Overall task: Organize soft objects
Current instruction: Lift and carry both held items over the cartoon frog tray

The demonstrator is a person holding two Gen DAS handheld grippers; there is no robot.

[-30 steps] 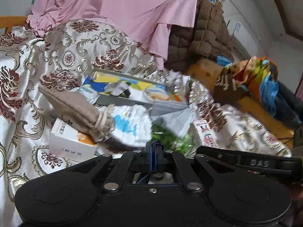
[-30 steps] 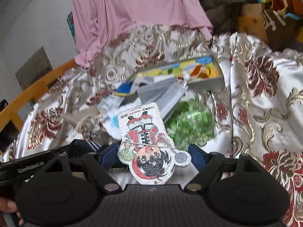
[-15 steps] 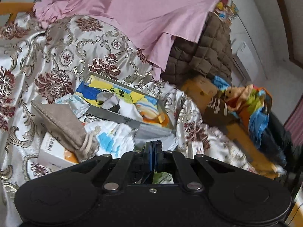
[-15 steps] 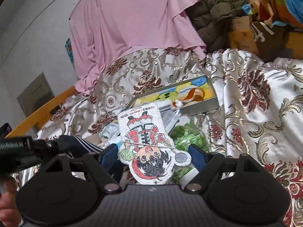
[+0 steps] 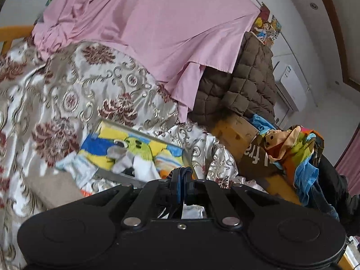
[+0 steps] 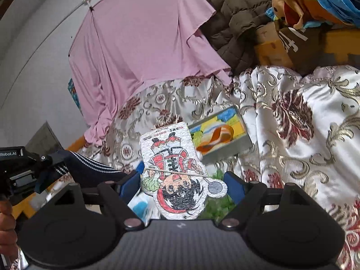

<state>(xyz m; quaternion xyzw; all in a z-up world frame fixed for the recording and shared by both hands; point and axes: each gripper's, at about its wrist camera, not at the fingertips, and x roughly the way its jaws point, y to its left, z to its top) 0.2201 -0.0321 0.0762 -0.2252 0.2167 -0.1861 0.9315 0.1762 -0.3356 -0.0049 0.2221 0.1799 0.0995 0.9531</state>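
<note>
Right wrist view showed the right claw [image 6: 182, 185] spread wide on a cartoon-printed foam pad [image 6: 177, 171] — the left claw [image 6: 48, 160] clamped shut on a striped navy sock [image 6: 90, 168], above the floral-draped bed [image 6: 303, 117]. A loosening pinch could drop either piece back into the clutter.

Pink sheet [image 5: 144, 33] draped behind, brown quilted coat [image 5: 245, 83], cardboard box [image 5: 236, 132], wall air conditioner [image 5: 290, 87], brocade cover [image 6: 303, 117]

Ahead of the grippers, the brocade cloth [image 6: 315, 103] looked glossy satin; the pink sheet [image 5: 157, 27] was matt, smooth fabric.
</note>
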